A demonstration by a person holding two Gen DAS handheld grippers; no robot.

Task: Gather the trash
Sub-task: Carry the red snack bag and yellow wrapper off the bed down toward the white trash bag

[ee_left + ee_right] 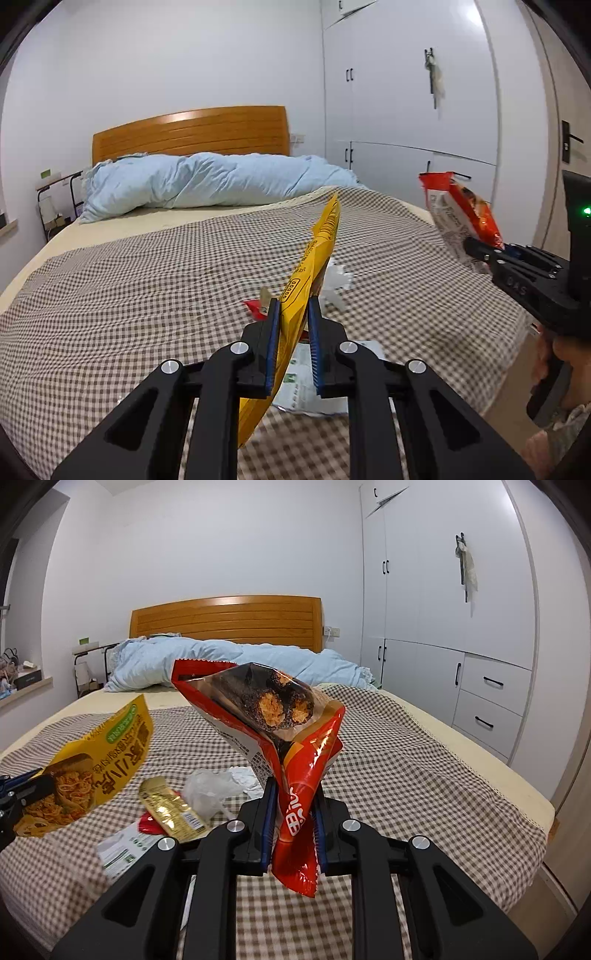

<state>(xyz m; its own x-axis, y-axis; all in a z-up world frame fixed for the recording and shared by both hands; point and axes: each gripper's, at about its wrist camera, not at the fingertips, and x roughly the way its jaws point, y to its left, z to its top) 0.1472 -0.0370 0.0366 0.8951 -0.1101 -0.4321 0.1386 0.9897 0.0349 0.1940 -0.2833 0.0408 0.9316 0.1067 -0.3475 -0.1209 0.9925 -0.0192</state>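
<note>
Over the checked bed (424,775), on our left, our left gripper (291,310) has its jaws clamped on the yellow snack bag (317,251), lifted clear. Below lie a gold sachet (171,808) and clear plastic wrap (208,790). On our right, our right gripper (293,805) has jaws clamped on the red snack bag (273,716), also aloft.

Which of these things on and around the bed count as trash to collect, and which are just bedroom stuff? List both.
Trash:
yellow snack bag, in left gripper
red snack bag, in right gripper
gold sachet
clear plastic wrap
white-green wrapper

Bedroom stuff:
blue duvet
checked bedspread
headboard
wardrobe
</note>
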